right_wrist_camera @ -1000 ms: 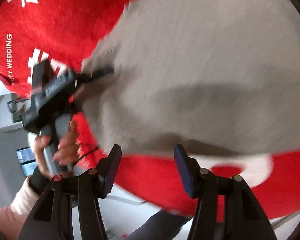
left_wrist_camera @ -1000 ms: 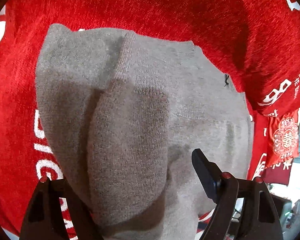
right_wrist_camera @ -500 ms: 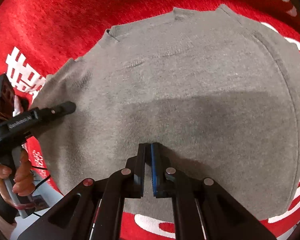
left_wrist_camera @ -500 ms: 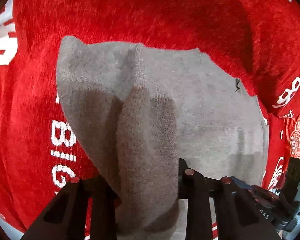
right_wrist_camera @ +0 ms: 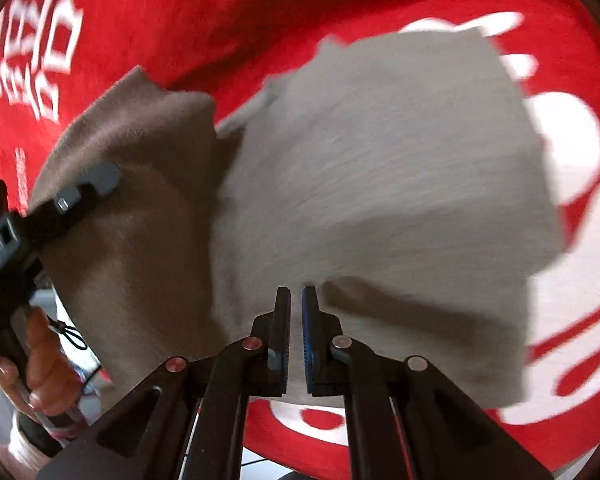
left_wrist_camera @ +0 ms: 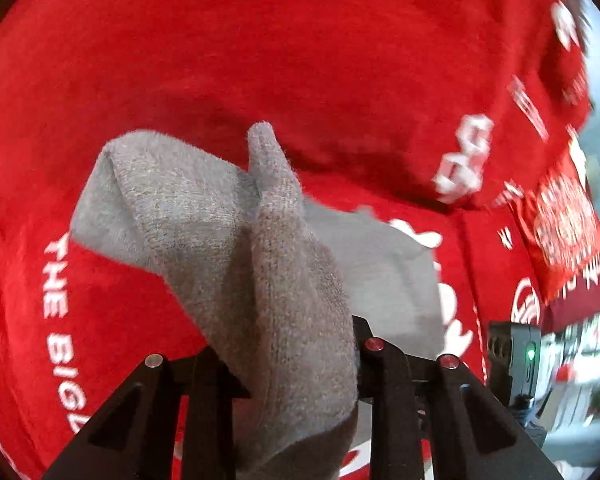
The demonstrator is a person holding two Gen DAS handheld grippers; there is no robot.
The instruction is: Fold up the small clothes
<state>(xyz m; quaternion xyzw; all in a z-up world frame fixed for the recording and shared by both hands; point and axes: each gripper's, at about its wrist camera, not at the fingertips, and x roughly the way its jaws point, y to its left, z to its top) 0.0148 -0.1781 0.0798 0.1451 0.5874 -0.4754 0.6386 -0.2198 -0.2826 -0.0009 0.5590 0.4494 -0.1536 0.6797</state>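
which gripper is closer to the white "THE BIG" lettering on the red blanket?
Left. The left gripper, shut on the grey sweater, hangs right beside the lettering. The right gripper grips the sweater's other edge, with no such lettering near it.

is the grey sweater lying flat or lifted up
Lifted and bunched, not flat: the sweater hangs in folds, pinched by both the left tongs and right tongs, above the red cloth.

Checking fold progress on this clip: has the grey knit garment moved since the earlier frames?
Yes. The grey knit garment, flat on the red blanket half a second ago, is now lifted off it at its near edge by both grippers and bunched, uncovering white print on the right.
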